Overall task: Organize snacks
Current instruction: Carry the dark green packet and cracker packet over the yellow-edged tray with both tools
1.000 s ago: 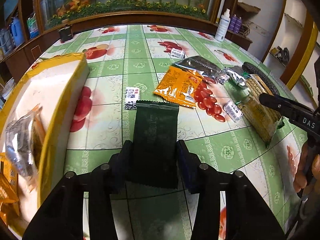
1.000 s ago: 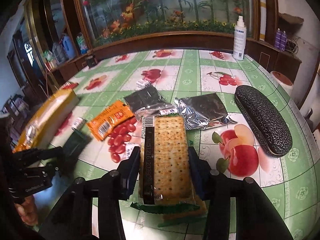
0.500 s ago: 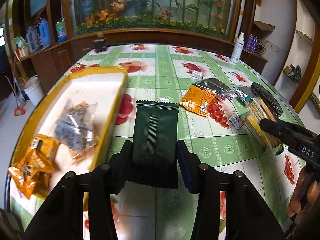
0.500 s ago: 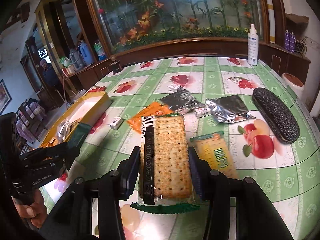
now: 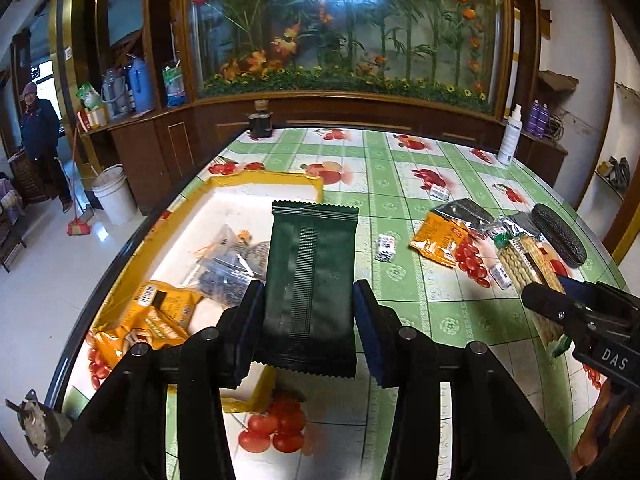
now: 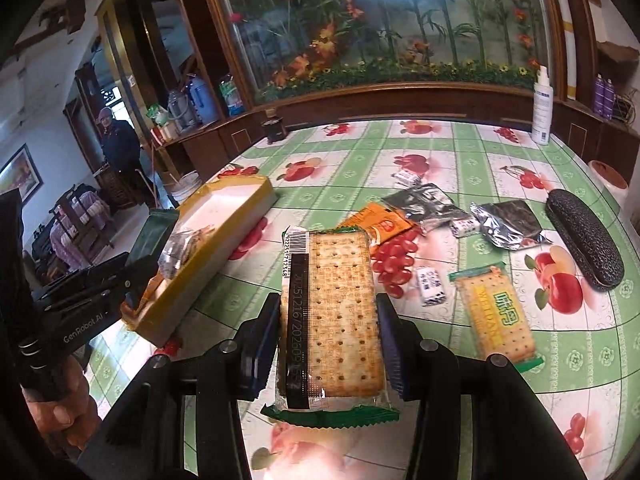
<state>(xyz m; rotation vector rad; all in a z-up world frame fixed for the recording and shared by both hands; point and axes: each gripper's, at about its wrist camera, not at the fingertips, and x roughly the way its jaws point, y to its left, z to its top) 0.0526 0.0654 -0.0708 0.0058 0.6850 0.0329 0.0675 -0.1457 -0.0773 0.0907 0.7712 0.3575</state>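
Dark green foil snack sachet (image 5: pixel 310 288) sits clamped in the left gripper (image 5: pixel 309 320), jaws part-closed and pressing on its long edges; its serrated top edge points away from the camera. Left wrist view: a second ago this sachet hung over bare tablecloth with the yellow-rimmed white tray (image 5: pixel 262 181) off at the left edge. Now the tray lies directly behind and below the sachet, so the carry has reached the drop zone. Tray already holds orange snack bags (image 5: pixel 160 314) and a clear bag of dark pieces (image 5: pixel 228 268). Release looks like the next call, once the sachet is fully over the white floor; its lower end is near the tray's near rim. Loose on the green fruit-print tablecloth (image 5: pixel 400 208): an orange packet (image 5: pixel 438 238) and small wrapped candies (image 5: pixel 386 246).

Right wrist view: clear-wrapped cracker pack with green crimped ends (image 6: pixel 332 316) held between the right gripper (image 6: pixel 329 340) jaws, part-closed on both long sides, barcode end pointing forward. Earlier it was low over the table; it is now lifted and swung toward the tray (image 6: pixel 244 192), which is nearer in view but still off to the left. A second cracker pack with a yellow label (image 6: pixel 496 316) remains on the cloth beside silver foil bags (image 6: pixel 504 224) and a black textured glasses case (image 6: pixel 584 240).
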